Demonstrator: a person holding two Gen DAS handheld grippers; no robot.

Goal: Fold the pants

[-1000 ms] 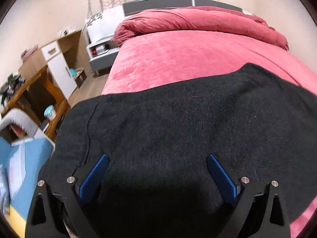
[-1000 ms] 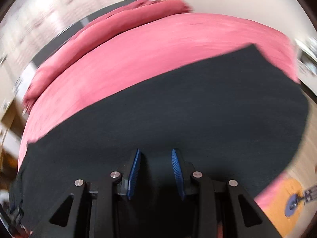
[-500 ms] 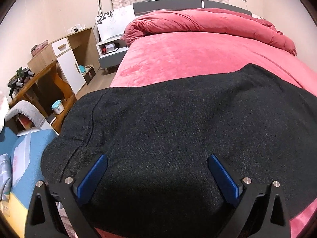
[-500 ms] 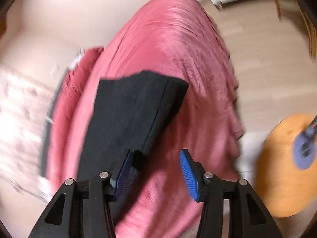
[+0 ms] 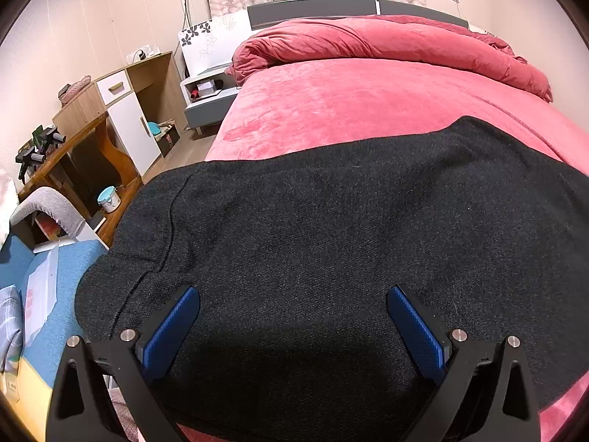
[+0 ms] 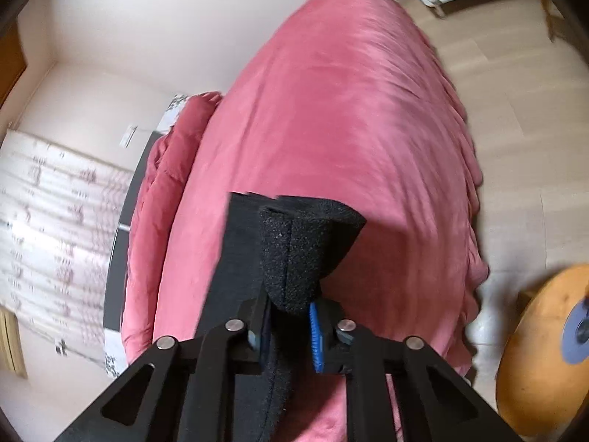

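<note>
Black pants [image 5: 331,221] lie spread flat across the near part of a pink bed [image 5: 368,103]. My left gripper [image 5: 292,291] hovers just above them near their front edge, jaws wide open with nothing gripped. In the right wrist view my right gripper [image 6: 291,309] is closing its jaws on one end of the pants [image 6: 302,250]. A bunched fold of the black cloth is pinched between the blue pads [image 6: 316,335] and stands up ahead of them. The pink bed [image 6: 331,110] stretches away behind that fold.
A rolled red duvet [image 5: 386,44] lies at the headboard. A nightstand [image 5: 206,88], a wooden cabinet [image 5: 121,110] and a desk stand left of the bed, with a blue mat [image 5: 48,287] below. An orange round stool [image 6: 545,350] stands on the pale floor [image 6: 515,73].
My right gripper rolled and swung from over the middle of the pants to their end, opened, then closed on a fold of the cloth. The left gripper has stayed open over the pants.
</note>
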